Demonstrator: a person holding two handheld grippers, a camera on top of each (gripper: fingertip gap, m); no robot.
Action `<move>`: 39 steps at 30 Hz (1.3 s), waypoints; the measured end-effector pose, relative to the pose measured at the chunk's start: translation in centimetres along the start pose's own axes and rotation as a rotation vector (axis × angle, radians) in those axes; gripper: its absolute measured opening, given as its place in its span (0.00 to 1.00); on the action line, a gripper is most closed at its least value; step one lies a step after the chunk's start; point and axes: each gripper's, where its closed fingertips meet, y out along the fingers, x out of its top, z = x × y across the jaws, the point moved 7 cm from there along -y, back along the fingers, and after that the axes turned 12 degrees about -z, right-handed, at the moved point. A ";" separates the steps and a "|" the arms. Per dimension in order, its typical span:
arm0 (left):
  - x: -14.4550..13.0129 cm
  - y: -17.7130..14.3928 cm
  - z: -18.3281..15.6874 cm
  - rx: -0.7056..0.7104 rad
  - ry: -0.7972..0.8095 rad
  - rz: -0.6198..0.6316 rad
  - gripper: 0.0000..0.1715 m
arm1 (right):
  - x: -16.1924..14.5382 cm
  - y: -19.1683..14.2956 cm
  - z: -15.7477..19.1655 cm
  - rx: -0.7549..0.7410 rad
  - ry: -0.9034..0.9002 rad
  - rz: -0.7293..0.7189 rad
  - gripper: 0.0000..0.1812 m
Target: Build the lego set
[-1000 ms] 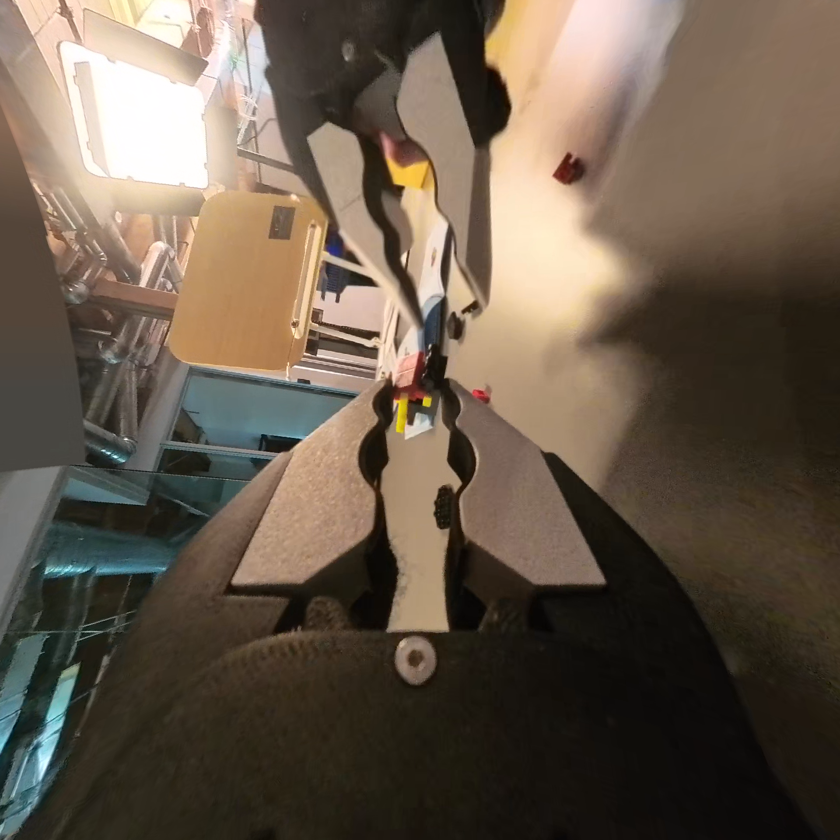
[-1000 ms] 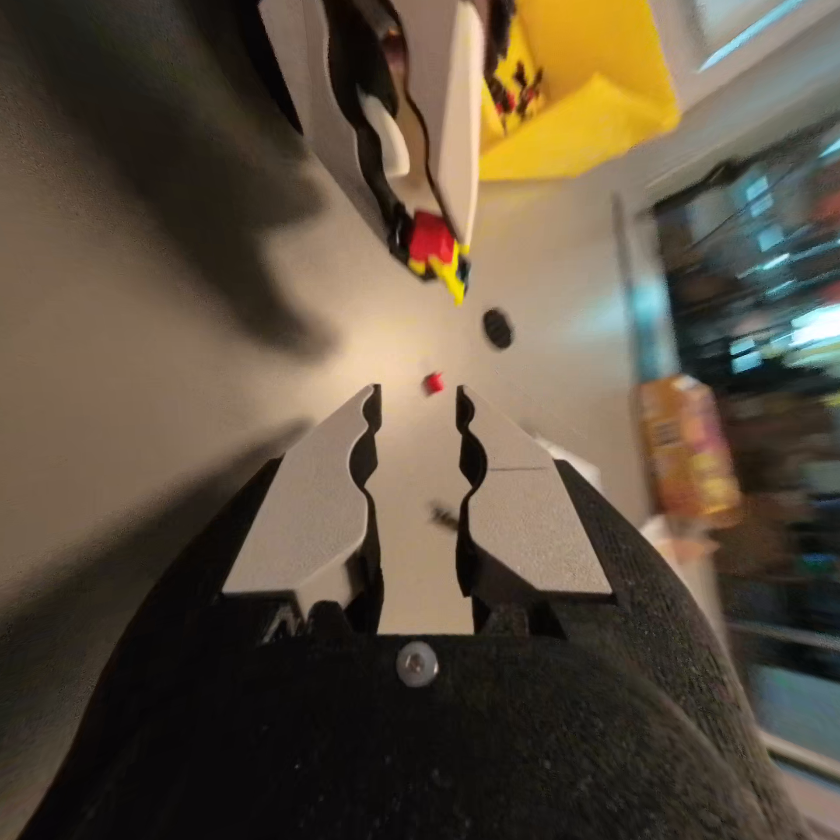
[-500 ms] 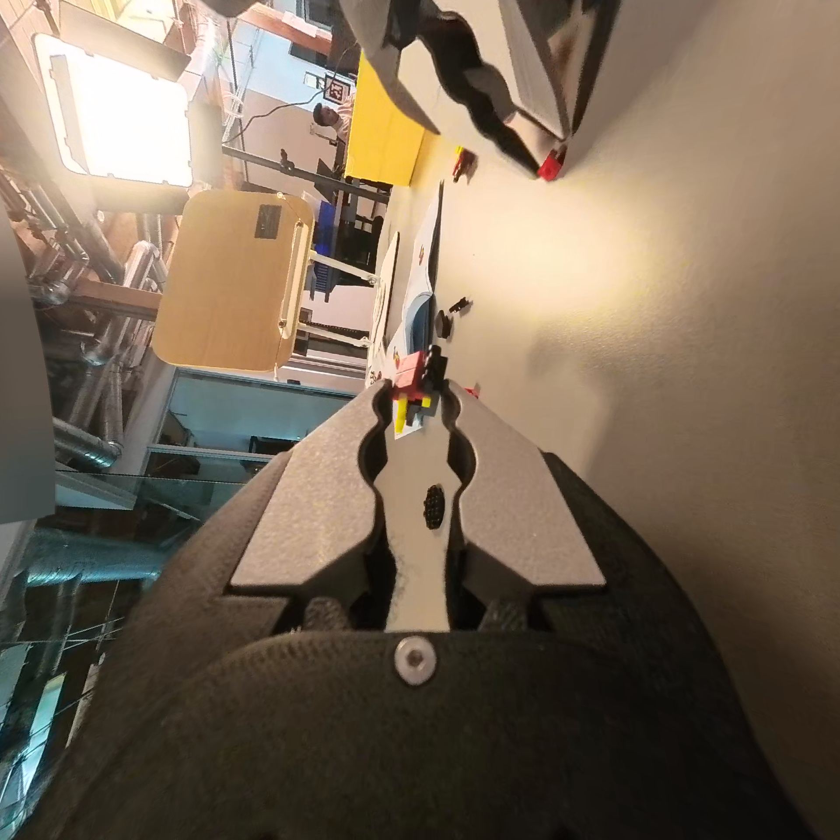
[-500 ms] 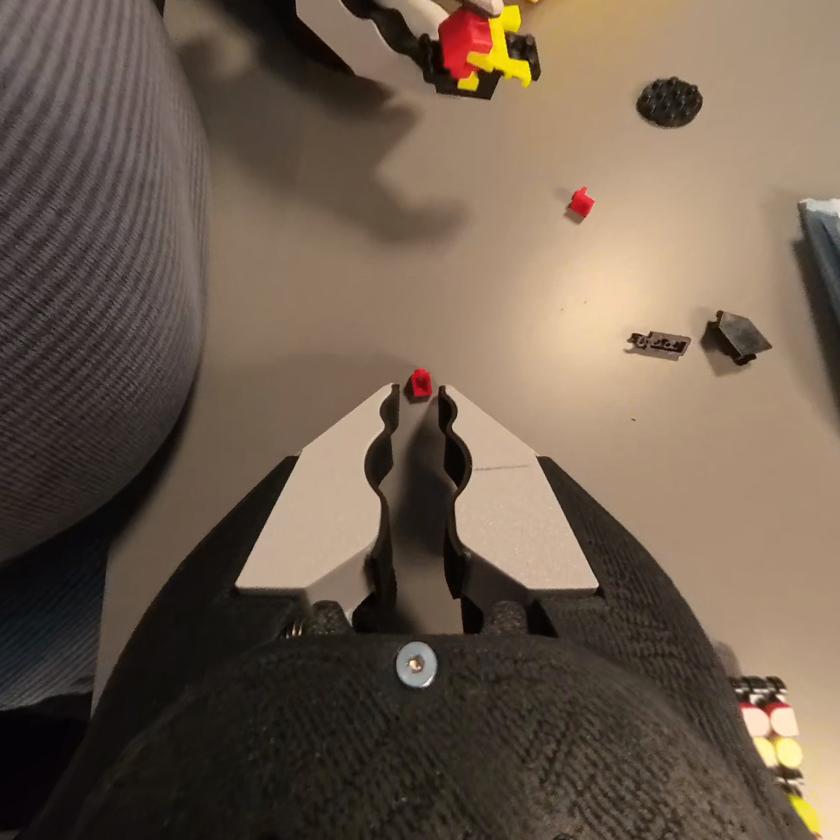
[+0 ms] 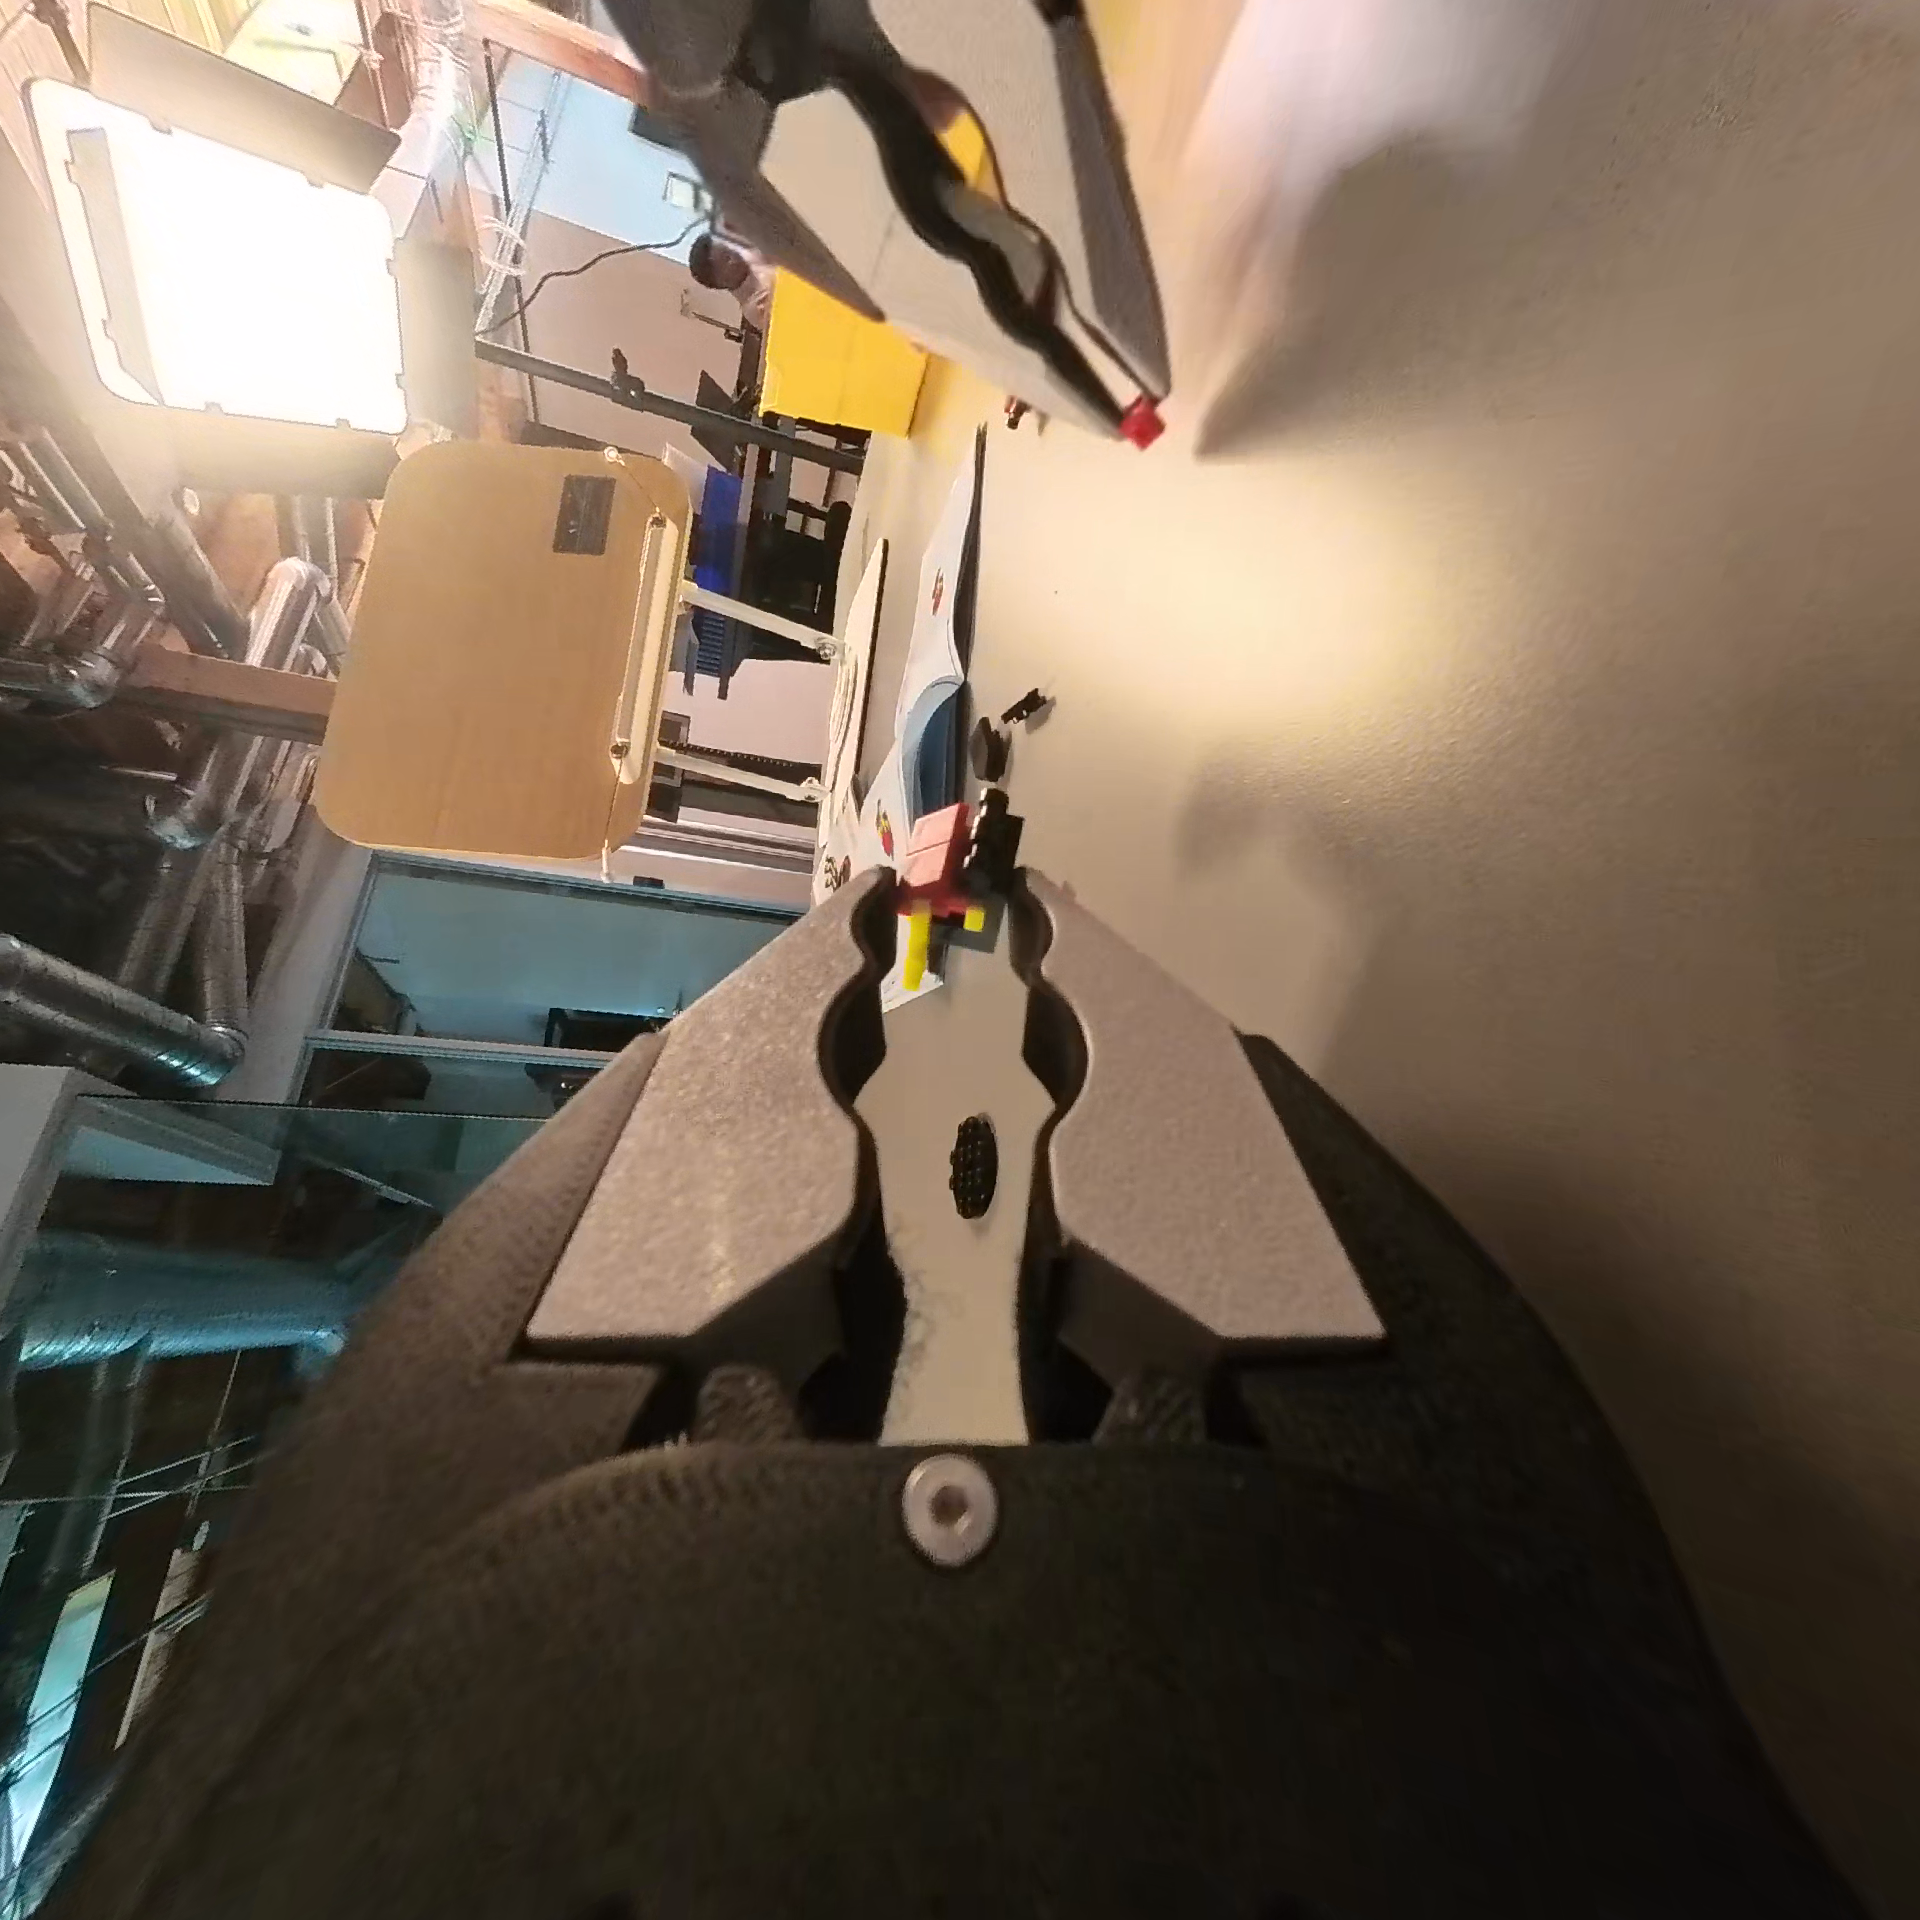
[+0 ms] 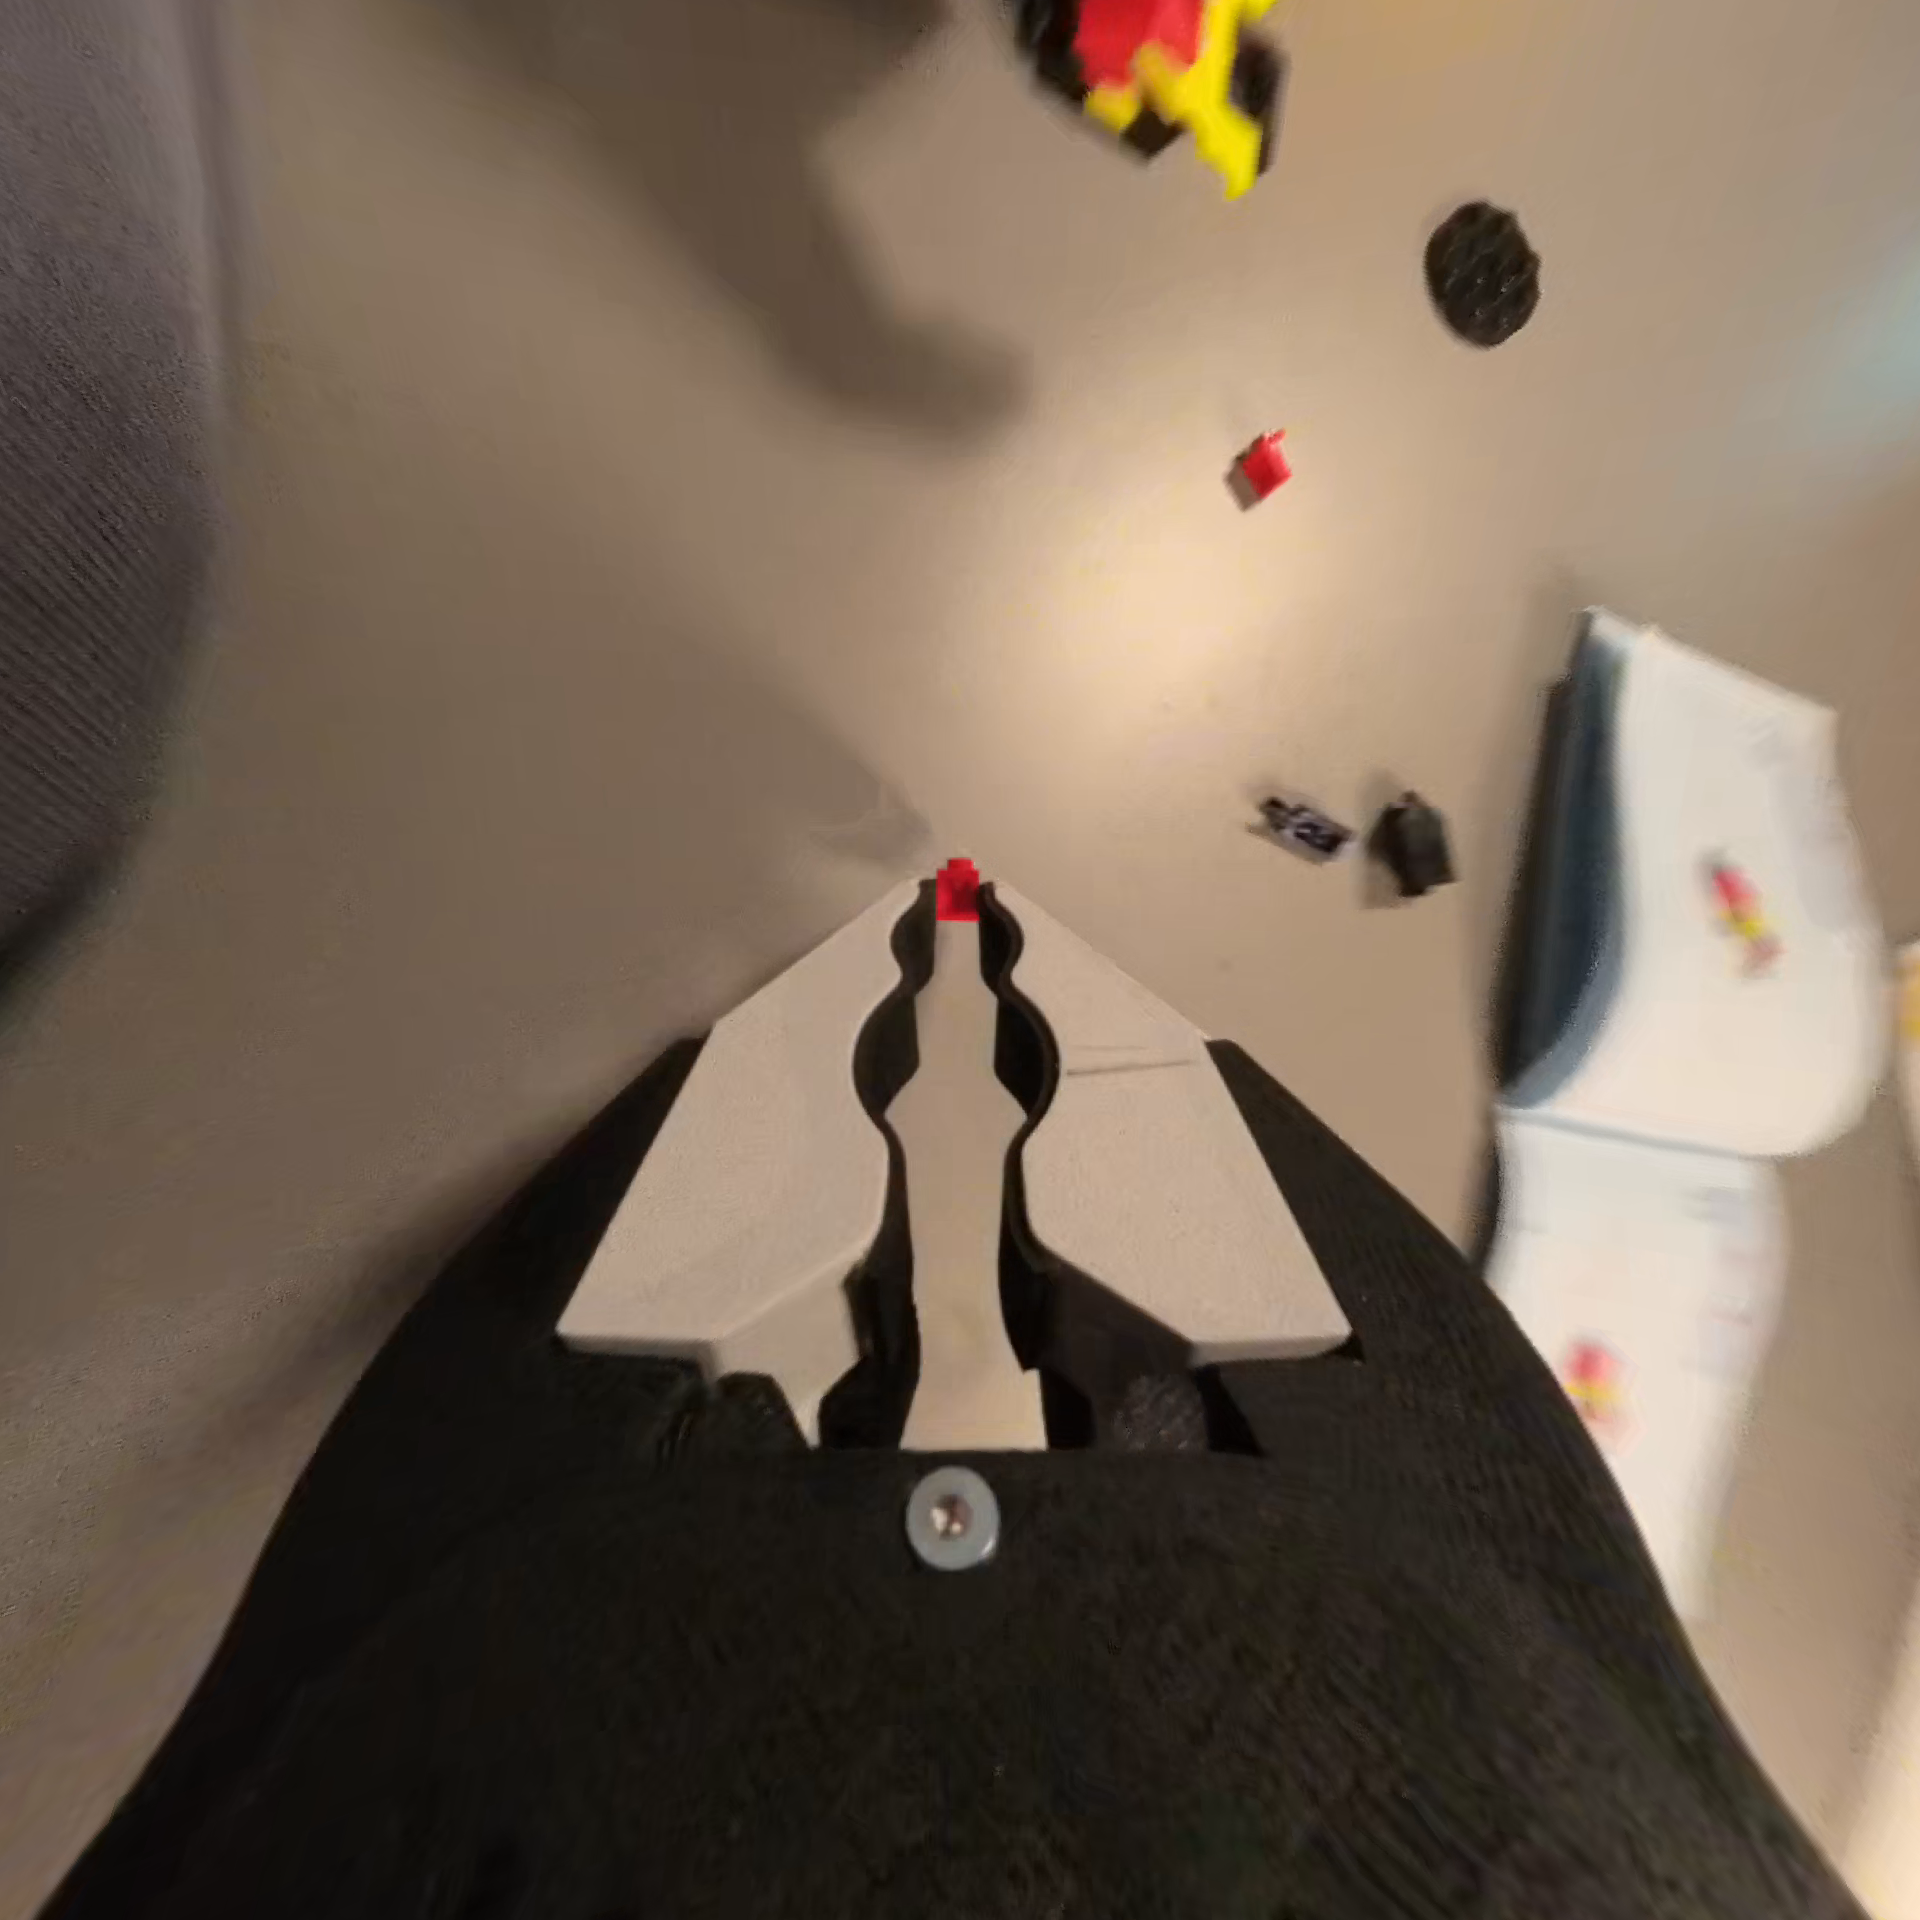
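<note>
I am pinching a tiny red lego piece point(image 6: 956, 896) at the very tips of my right hand-held gripper point(image 6: 956, 902), just above the grey table point(image 6: 623, 727); only its front shows, the rest being hidden between the fingers. My left hand-held gripper point(image 5: 954, 909) is clamping the red, yellow and black lego assembly point(image 5: 956, 883) at its fingertips, and the part held inside the grip is hard to make out. In the right wrist view that assembly point(image 6: 1164, 83) is being cut off by the top edge and is blurring. Farther out on the table are lying a second small red piece point(image 6: 1262, 470), two small black pieces point(image 6: 1299, 826) point(image 6: 1411, 847) and a round black studded plate point(image 6: 1481, 272), all well apart from each other. To the right, an open instruction booklet point(image 6: 1683, 935) is running out of frame, smeared by motion. Far off in the left wrist view, a yellow bin point(image 5: 842, 364) is sitting half hidden behind my right hand-held gripper point(image 5: 1127, 416).
</note>
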 end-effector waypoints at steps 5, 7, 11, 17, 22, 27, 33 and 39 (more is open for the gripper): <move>0.0 0.1 -0.1 -0.006 -0.006 -0.003 0.12 | 0.1 0.6 0.2 0.024 -0.746 0.376 0.03; 0.0 0.1 -0.1 -0.008 -0.007 -0.003 0.12 | 0.7 0.6 0.1 0.073 -0.815 0.387 0.03; 0.1 0.1 -0.2 -0.013 -0.009 -0.003 0.12 | 1.0 0.9 0.4 0.195 -0.883 0.391 0.06; 0.0 0.1 -0.2 -0.017 -0.012 -0.002 0.12 | 1.3 0.6 -0.1 0.144 -0.792 0.354 0.15; -0.2 0.2 -0.3 -0.024 -0.018 0.002 0.12 | 1.0 -0.6 -0.5 -0.006 -0.194 0.192 0.13; -0.2 0.2 -0.3 -0.024 -0.019 0.006 0.12 | 0.1 -0.6 -0.4 -0.096 0.411 -0.101 0.09; -0.2 0.2 -0.4 -0.024 -0.019 0.008 0.12 | -0.7 -0.2 0.1 -0.157 0.644 -0.172 0.09; -0.2 0.1 -0.4 -0.026 -0.016 0.008 0.12 | -0.8 1.0 0.5 -0.216 0.664 -0.182 0.03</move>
